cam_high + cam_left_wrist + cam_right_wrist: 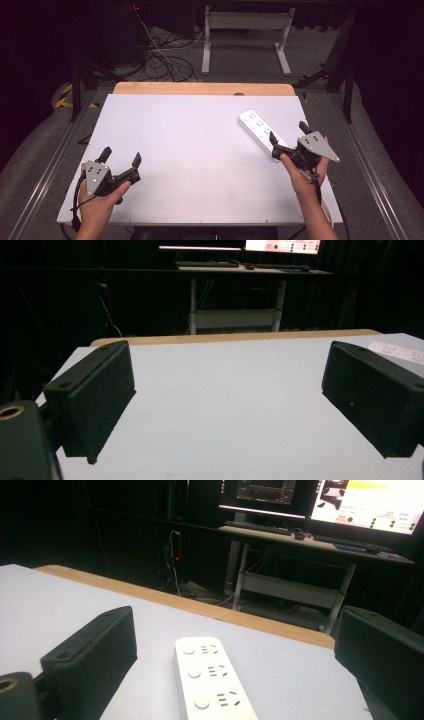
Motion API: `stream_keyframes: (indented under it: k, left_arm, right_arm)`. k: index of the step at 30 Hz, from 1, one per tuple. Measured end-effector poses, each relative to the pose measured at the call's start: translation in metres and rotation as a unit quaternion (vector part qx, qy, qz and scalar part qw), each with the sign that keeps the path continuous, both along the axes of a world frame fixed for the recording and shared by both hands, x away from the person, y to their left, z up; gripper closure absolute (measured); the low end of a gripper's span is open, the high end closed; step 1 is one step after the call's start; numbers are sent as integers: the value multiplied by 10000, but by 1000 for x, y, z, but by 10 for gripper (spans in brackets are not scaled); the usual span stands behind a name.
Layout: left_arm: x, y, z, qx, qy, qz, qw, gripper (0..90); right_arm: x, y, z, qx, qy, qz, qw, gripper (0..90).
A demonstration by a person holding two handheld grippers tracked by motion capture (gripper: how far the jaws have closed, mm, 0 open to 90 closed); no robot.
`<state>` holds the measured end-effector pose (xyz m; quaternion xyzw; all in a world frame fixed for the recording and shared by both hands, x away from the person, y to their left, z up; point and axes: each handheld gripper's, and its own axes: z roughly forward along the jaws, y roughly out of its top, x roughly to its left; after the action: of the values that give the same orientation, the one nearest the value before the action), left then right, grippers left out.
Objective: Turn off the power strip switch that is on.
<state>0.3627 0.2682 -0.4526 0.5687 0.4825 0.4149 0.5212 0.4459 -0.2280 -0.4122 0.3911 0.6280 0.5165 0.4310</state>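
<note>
White table top [190,150] is mostly bare, lots of free room between the two grippers and ahead of the left one; wooden strip [200,88] runs along the far edge, floor with cables [160,60] beyond it. Left gripper [120,157] sits near the front left corner, held low over the surface by the left hand [100,200], jaws spread wide, nothing between them, pointing forward and a bit to the right. Right gripper [288,133] is near the right edge, held by the right hand [302,175], wrist angled in from the front right, jaws spread wide. Power strip [262,131] lies flat on the table just ahead of the right gripper, its near end between the spread jaws, not pinched. In the right gripper view the power strip [210,680] runs up the middle between both jaws, gap on each side.
</note>
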Motion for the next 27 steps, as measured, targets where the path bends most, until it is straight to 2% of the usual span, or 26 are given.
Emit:
stream_keyframes:
  k: [27]
  left_arm:
    - [7, -8, 0, 18, 15, -153, 9999, 72]
  right_arm:
    - [-5, -9, -4, -17, 105, -97, 9999, 47]
